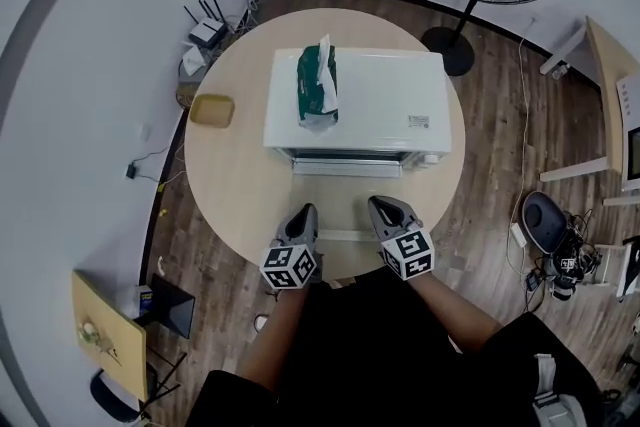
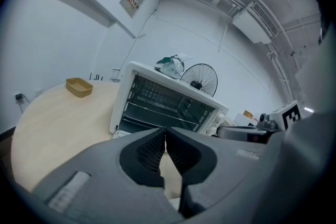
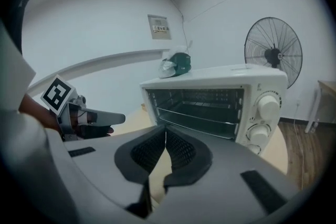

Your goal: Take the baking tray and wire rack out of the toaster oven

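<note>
Hovering shut and empty, the left gripper (image 1: 307,212) and right gripper (image 1: 381,205) sit side by side just before the toaster oven (image 1: 355,100) — door down, wire rack (image 3: 202,112) inside above the baking tray (image 3: 205,126) — a tissue pack (image 1: 318,85) on top.

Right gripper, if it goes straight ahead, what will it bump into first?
The right gripper would most likely meet the toaster oven at its open front first, though depth is unclear.
</note>
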Motion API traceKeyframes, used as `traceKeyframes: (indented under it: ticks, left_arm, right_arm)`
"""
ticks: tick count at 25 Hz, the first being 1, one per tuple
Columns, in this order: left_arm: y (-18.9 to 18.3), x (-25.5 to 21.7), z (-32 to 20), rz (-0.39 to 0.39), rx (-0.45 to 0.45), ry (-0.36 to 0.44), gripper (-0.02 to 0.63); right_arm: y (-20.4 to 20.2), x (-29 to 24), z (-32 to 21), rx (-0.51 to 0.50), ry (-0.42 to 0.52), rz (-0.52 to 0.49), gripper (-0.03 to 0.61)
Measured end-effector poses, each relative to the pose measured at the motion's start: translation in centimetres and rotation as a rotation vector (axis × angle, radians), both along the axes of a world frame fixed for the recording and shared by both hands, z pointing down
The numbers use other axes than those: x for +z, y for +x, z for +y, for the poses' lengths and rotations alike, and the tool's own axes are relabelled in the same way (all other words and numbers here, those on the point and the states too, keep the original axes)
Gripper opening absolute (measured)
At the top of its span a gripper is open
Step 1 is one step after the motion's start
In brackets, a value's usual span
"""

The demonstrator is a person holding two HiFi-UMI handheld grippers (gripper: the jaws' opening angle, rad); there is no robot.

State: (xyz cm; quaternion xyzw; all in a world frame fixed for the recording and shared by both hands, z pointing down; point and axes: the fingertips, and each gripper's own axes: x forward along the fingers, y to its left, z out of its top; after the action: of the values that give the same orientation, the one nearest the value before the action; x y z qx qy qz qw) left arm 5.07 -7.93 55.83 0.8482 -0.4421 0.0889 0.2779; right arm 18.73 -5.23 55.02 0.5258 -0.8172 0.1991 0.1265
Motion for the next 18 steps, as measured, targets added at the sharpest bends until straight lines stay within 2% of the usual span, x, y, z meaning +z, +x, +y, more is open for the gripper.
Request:
traceKeyframes:
  ticks: [2,5,7,12,15,18]
  left_arm:
    - [0.4,0.6,-1.0,0.06,-0.01,-0.018,0.02]
    - [0.6,1.3,-2.8,0.137,-0.015,-0.025,0.02]
    - [0.5,2.3,-3.8,0.158,-0.025,-0.045,0.02]
    - [0.6,4.1,-5.6,0.207,-0.005,-0.1,0.02]
    - [0.7,4.9,-6.7,0.238,0.025,-0.132,0.02]
    - [0.5,5.5,-7.7,0.288,0.016,-0.161,0.02]
  right_arm:
    - [-0.1,1.0,-0.9,0.03,-0.02,-0.048,0.0]
    - [0.4,2.8,-2.4,0.143,-0.064,-0.173,0.0]
    - [0.6,4.2,-3.0,0.211,-0.093,-0.233,0.0]
    - [1.1,6.6,-3.4,0.336,-0.143,-0.281,0.0]
    - [0.8,7.5,-4.0,0.379,-0.176,-0.358,0.0]
    - [0.8,7.7,-5.0,0.408,-0.159,-0.418,0.0]
